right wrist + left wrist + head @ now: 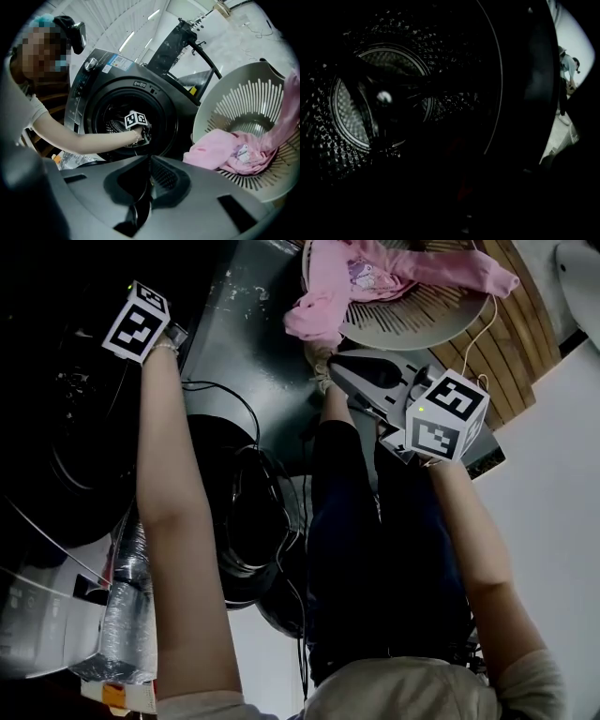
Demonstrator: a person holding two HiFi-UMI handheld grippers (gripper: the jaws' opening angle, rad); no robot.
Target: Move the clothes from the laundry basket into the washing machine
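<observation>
Reaching into: the washing machine [117, 89] with my left tool [141, 133], its tip at the round door opening, the steel drum [347, 108] straight ahead of it.
Left tool jaws: its own view is too dark, so I cannot tell whether they stand apart or together.
Right tool [150, 161]: jaws together, nothing between them, outside the machine.
Clothes: pink clothes [229, 150] lie in the laundry basket [243, 89], ahead and right of my right tool, partly hanging over its rim.
</observation>
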